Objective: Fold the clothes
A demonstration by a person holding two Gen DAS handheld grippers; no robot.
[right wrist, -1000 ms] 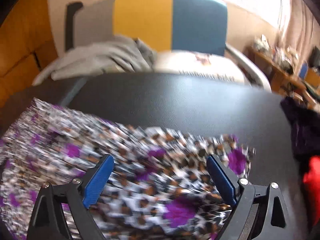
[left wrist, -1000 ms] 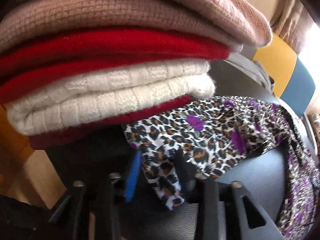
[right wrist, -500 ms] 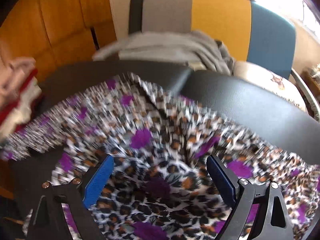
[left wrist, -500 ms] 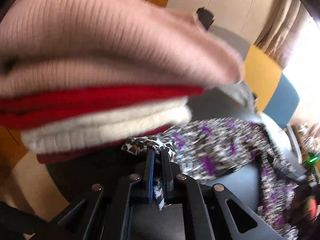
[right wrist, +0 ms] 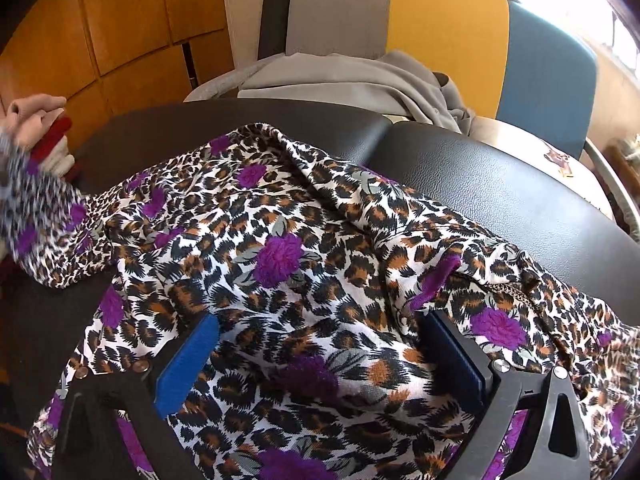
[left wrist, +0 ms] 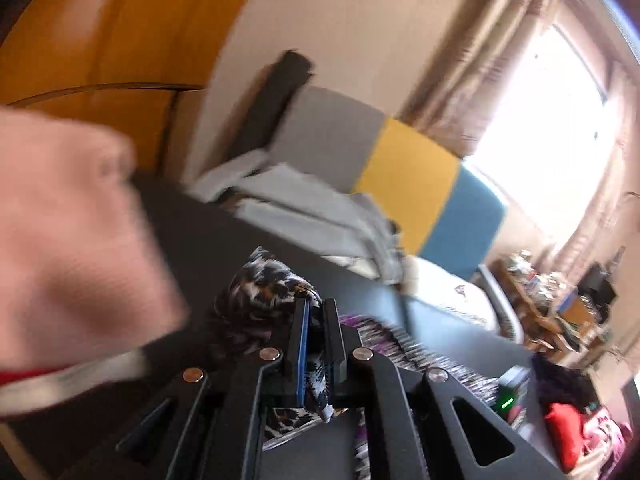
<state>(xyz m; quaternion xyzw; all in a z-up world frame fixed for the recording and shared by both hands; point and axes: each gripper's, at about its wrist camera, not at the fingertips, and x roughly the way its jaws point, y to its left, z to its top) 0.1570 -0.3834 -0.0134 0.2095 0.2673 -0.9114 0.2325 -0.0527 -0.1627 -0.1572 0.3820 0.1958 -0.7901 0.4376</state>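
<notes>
A leopard-print garment with purple flowers [right wrist: 280, 248] lies spread and rumpled over the black table [right wrist: 500, 184]. My right gripper [right wrist: 316, 356] hovers open just above its near part, blue pads on either side of a flat stretch of cloth. My left gripper [left wrist: 316, 320] is shut on a bunched edge of the leopard-print garment [left wrist: 264, 280], raised above the table. In the right wrist view that lifted edge shows blurred at the far left [right wrist: 28, 200].
A stack of folded knitwear, pink on top [left wrist: 68, 240], stands at the table's left end [right wrist: 40, 120]. Behind the table is a grey, yellow and blue chair [right wrist: 440, 32] with a grey garment [right wrist: 360, 80] draped on it. More clothes, red and dark [left wrist: 564, 420], lie at the right.
My left gripper closed on the garment's edge and lifted it up past the knitwear stack. My right gripper swung left over the print and settled low above it, still open.
</notes>
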